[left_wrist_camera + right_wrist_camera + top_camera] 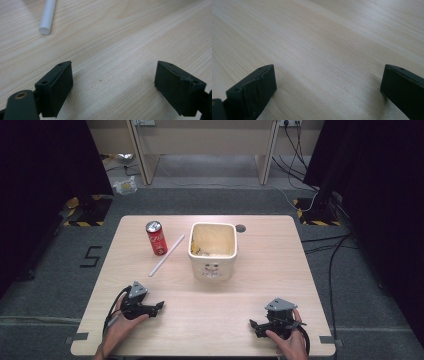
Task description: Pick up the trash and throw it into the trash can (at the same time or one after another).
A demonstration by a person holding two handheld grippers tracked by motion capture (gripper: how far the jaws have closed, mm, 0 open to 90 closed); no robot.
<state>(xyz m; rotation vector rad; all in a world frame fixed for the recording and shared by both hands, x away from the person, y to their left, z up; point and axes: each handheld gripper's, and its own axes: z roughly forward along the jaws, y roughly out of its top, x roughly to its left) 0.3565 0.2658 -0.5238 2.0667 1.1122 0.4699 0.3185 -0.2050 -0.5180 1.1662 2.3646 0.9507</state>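
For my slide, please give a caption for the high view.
Open left gripper and right gripper rest near a white straw, red soda can and cream square pot.

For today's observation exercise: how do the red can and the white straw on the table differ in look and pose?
The red can stands upright, while the white straw lies flat at a slant across the wood. The can is short and wide; the straw is long and thin. The can is red with a silver top; the straw is plain white. Both rest on the table left of the cream pot, close together, with neither gripper touching them.
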